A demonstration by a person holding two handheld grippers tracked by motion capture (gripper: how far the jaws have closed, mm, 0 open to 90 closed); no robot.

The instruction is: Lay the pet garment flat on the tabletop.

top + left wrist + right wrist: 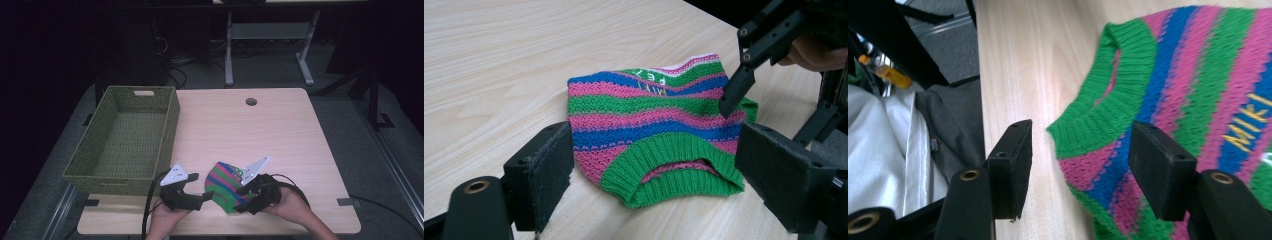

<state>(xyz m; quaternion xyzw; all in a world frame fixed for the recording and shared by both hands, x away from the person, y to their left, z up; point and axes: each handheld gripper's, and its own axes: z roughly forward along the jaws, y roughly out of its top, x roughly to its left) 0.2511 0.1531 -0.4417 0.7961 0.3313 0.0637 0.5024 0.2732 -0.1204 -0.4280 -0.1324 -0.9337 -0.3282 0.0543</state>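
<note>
Surface [280, 130]: your light wood-grain table top, rectangular, with a small round hole near its far edge.
Basket [170, 131]: the olive-green woven rectangular basket stands on the left side of the surface, with a handle slot in its far wall.
Garment [225, 182]: the small knitted sweater, striped pink, blue and green with green ribbed edging and yellow lettering, lies flat on the surface near its near edge, between your two hands and right of the basket.
Left hand-held gripper [202, 192]: you hold it low at the near edge, pointing right at the garment. In the left gripper view its black padded jaws stand wide apart on either side of the green ribbed opening [674, 170]; the pads press on nothing.
Right hand-held gripper [240, 200]: you hold it at the garment's right side. In the right gripper view its jaws stand apart, one over bare wood and the other over the striped knit, with the ribbed edge in the gap; nothing is clamped.
</note>
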